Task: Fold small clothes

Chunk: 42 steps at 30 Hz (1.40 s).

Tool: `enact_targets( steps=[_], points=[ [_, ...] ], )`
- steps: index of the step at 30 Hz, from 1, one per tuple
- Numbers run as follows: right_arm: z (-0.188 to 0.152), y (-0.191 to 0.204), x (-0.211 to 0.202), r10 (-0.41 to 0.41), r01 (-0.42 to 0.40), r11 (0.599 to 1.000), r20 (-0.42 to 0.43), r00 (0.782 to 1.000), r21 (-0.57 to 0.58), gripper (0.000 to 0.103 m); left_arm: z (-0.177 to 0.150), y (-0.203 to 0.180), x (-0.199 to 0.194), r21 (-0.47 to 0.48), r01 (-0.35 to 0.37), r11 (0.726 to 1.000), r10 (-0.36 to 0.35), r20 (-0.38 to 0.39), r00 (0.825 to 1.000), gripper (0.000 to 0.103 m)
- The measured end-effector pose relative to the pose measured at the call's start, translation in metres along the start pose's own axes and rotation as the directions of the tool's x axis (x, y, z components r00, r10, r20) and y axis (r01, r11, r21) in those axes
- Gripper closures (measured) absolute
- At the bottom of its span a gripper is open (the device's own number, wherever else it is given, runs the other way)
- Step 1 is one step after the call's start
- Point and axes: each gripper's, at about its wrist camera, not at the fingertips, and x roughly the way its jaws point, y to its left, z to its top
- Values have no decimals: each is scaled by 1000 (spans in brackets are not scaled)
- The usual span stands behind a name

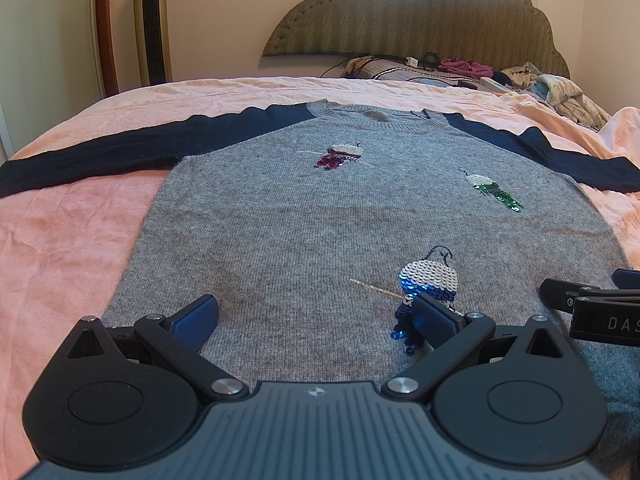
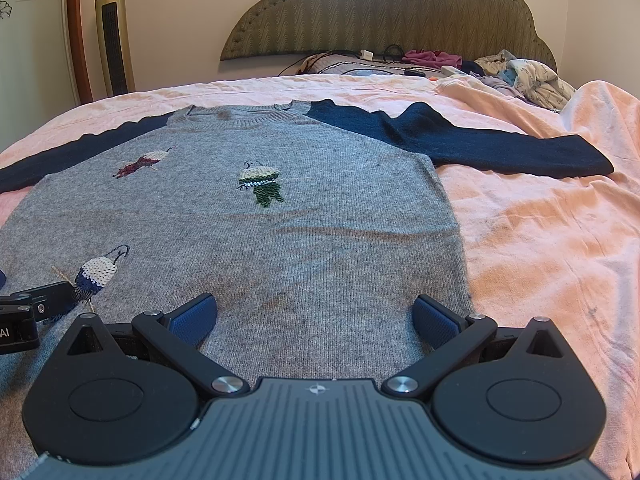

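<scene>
A small grey knit sweater [image 1: 304,216] [image 2: 256,240] with navy sleeves lies flat and face up on the pink bed, both sleeves spread sideways. Three sequin birds decorate its front. My left gripper [image 1: 316,314] hovers open low over the lower body of the sweater, its right finger beside the blue sequin bird [image 1: 428,284]. My right gripper [image 2: 316,316] is open over the lower right part of the body, close to the side seam. Nothing sits between either pair of fingers. Each gripper's edge shows in the other's view.
The pink bedspread [image 2: 540,240] stretches wide to the right and left of the sweater. A pile of clothes, cables and a pillow [image 2: 520,76] lies by the padded headboard [image 1: 420,12]. A tall gold fan heater [image 1: 154,24] stands by the wall.
</scene>
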Motion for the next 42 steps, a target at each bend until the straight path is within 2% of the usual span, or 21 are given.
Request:
enact_targets(
  steps=[2,4,6,8,10,11,15,18,19,22,26,27,28,29,30,31,35,36,38,40,42],
  points=[
    [8,-7,-1,65,-65,998,-26,998,8,0,0,0,0,0,0,1000,0,0,1000,0],
    [31,-35,-13,217,-218,968,26,976,121,0,0,0,0,0,0,1000,0,0,1000,0],
    [60,-77,-29,309,-338,913,154,939,228,0,0,0,0,0,0,1000,0,0,1000,0],
    [88,-130,-36,331,-407,847,259,908,343,0,0,0,0,-1,0,1000,0,0,1000,0],
    [110,-192,-31,333,-462,753,334,882,469,0,0,0,0,-2,1,1000,-1,1,1000,0],
    [116,-222,-25,311,-465,711,356,881,528,0,0,0,-1,-2,1,1000,-1,1,1000,0],
    [114,-331,8,135,-373,555,362,923,744,0,0,0,0,-2,2,1000,-2,1,1000,0],
    [95,-379,40,50,-316,442,329,943,839,8,0,0,0,-2,2,1000,-2,1,1000,0],
    [89,-391,49,33,-296,420,312,950,858,10,0,0,0,-2,2,1000,-2,1,1000,0],
    [82,-410,78,-27,-190,413,220,975,891,14,0,0,0,-2,2,1000,-2,2,1000,0],
    [80,-415,110,-41,-162,423,198,979,891,19,0,0,-1,-3,3,1000,-3,2,1000,0],
    [80,-415,117,-48,-162,430,202,978,888,25,0,-1,0,-4,3,1000,-3,2,1000,0],
    [80,-414,122,-53,-160,444,204,978,882,33,0,-1,0,-5,4,1000,-4,2,1000,0],
    [83,-412,129,-59,-136,464,184,981,875,54,0,0,0,-5,4,1000,-4,2,1000,0],
    [83,-411,134,-63,-114,477,163,985,872,69,0,-1,0,-6,5,1000,-5,2,1000,0],
    [82,-412,138,-66,-99,478,149,987,873,89,0,-1,0,-7,6,1000,-6,2,1000,0],
    [80,-398,129,-83,-167,472,232,969,866,89,1,0,0,-14,12,1000,-12,5,1000,0],
    [88,-389,124,-64,-203,488,267,962,849,89,0,1,0,-17,14,1000,-14,5,1000,0],
    [103,-360,113,-16,-253,553,314,949,794,88,1,2,0,-20,16,1000,-16,6,1000,0],
    [122,-316,103,85,-332,626,361,929,706,88,1,3,0,-24,19,1000,-19,7,1000,0],
    [138,-263,99,213,-422,665,384,898,616,88,0,3,0,-25,20,999,-20,8,1000,0]
  ],
)
